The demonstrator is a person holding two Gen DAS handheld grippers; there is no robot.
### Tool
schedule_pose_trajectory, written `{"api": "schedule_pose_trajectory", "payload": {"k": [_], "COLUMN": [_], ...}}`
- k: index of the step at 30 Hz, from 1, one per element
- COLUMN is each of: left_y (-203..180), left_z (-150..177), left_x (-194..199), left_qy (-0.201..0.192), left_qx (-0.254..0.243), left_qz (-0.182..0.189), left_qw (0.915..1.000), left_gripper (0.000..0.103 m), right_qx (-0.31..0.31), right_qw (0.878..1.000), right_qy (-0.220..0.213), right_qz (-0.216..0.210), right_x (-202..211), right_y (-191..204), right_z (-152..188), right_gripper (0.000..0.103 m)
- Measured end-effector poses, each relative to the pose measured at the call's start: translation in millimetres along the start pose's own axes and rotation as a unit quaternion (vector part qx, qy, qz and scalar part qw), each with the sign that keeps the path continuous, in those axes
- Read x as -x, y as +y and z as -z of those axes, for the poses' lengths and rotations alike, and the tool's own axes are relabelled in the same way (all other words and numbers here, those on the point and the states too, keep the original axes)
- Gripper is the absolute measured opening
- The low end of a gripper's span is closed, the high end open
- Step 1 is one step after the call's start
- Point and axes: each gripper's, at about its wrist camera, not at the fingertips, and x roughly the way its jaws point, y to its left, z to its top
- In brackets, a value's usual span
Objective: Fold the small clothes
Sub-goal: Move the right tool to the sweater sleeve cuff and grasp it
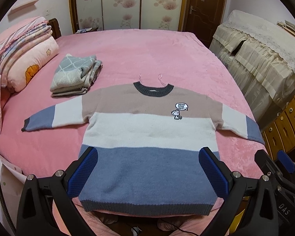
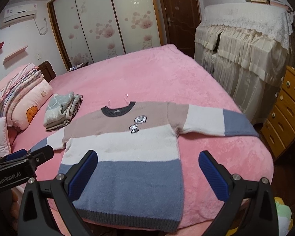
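Note:
A small striped sweater [image 1: 147,129] lies flat, face up, on the pink bed, with tan, white and blue bands, a dark collar and hem, and both sleeves spread out. It also shows in the right wrist view [image 2: 123,147]. My left gripper [image 1: 148,169] is open and empty, hovering above the sweater's hem. My right gripper [image 2: 148,171] is open and empty, above the sweater's lower right side. The right gripper shows at the right edge of the left wrist view [image 1: 281,165]. The left gripper shows at the left edge of the right wrist view [image 2: 27,157].
A stack of folded clothes [image 1: 76,76] lies on the bed [image 1: 147,55] left of the sweater. Folded quilts and pillows [image 1: 25,59] sit at the far left. A lace-covered cabinet [image 2: 243,59] and wooden drawers [image 2: 285,110] stand to the right of the bed.

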Motion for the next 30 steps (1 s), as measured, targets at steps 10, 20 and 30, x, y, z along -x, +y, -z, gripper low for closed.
{"api": "schedule_pose_trajectory", "payload": {"k": [10, 20, 30], "left_y": [-29.7, -100.1, -190.1], "left_z": [-30.7, -59.8, -78.7], "left_x": [5.1, -8.3, -66.9], "left_qy": [-0.008, -0.031, -0.060], "left_qx": [-0.026, -0.086, -0.137], "left_qz": [0.030, 0.071, 0.081], "left_qw": [0.9992, 0.9933, 0.9855], "left_gripper": [0.102, 0.102, 0.102], "right_qx": [0.054, 0.019, -0.045], "right_qw": [0.995, 0.993, 0.991], "right_qy": [-0.079, -0.107, -0.080], "right_qz": [0.024, 0.050, 0.101], "right_x": [24.3, 22.4, -6.4], "right_y": [-7.1, -66.3, -157.1], "right_z": [-27.7, -53.0, -58.1], "right_gripper": [0.103, 0.103, 0.098]}}
